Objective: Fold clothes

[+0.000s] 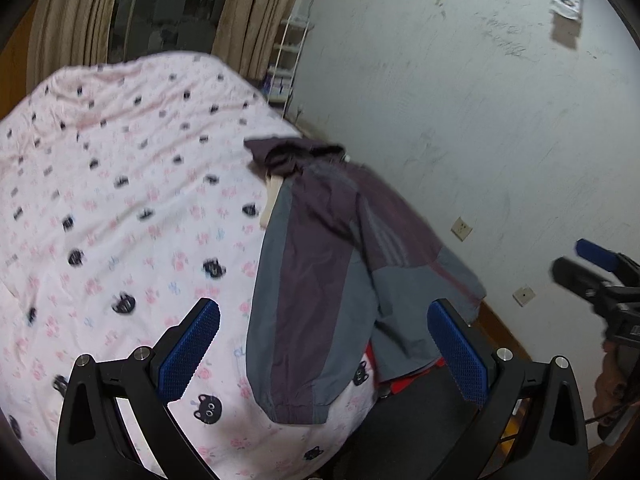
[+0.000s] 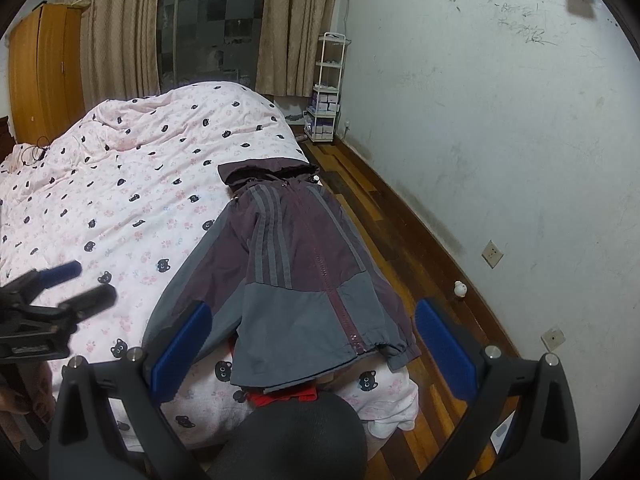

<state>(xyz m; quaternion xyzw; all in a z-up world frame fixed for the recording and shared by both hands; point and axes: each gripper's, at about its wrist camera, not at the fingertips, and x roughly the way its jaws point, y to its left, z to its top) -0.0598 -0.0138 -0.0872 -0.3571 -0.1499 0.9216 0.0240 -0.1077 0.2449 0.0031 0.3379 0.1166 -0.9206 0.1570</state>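
Note:
A purple and grey hooded jacket [image 2: 296,264] with three-stripe sleeves lies front up along the right edge of the bed, hood toward the far end, zip closed. The same jacket [image 1: 320,264] fills the middle of the left wrist view, one sleeve stretched toward me. My left gripper [image 1: 324,344] hovers open above its near sleeve and hem, holding nothing. My right gripper [image 2: 312,340] is open above the jacket's hem, empty too. Each gripper shows at the edge of the other's view: the right gripper [image 1: 576,262] and the left gripper [image 2: 86,284].
The bed carries a pink quilt [image 2: 132,184] printed with black cats. A red cloth [image 2: 284,394] peeks from under the hem. A dark rounded object [image 2: 292,436] sits just below. Wooden floor [image 2: 384,216] runs along the white wall; a white shelf cart [image 2: 326,88] and curtains stand far off.

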